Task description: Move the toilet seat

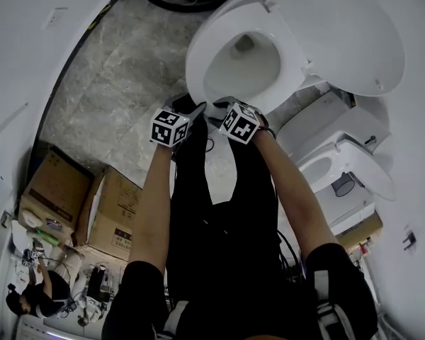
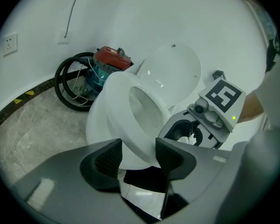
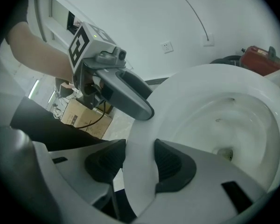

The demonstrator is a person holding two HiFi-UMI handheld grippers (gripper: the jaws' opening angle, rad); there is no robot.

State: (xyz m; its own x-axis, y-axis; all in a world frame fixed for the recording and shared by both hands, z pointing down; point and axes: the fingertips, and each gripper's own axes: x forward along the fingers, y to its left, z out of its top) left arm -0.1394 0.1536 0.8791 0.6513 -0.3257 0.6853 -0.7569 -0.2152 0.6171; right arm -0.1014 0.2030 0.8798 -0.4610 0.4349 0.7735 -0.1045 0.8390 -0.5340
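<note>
Your toilet seat (image 1: 195,69) is plain white, like its lid (image 1: 343,30). You have black ribbed pads (image 2: 106,159) in the grey left gripper (image 2: 137,154). Both marker cubes (image 1: 170,127) show black-and-white squares. The floor (image 1: 106,91) is grey and marbled; the boxes (image 1: 53,190) are brown.

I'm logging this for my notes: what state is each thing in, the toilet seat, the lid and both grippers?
toilet seat: front edge raised off the bowl, held by both grippers.
lid: up, leaning back.
left gripper: shut on the seat's front rim.
right gripper: shut on the seat's front rim.
</note>
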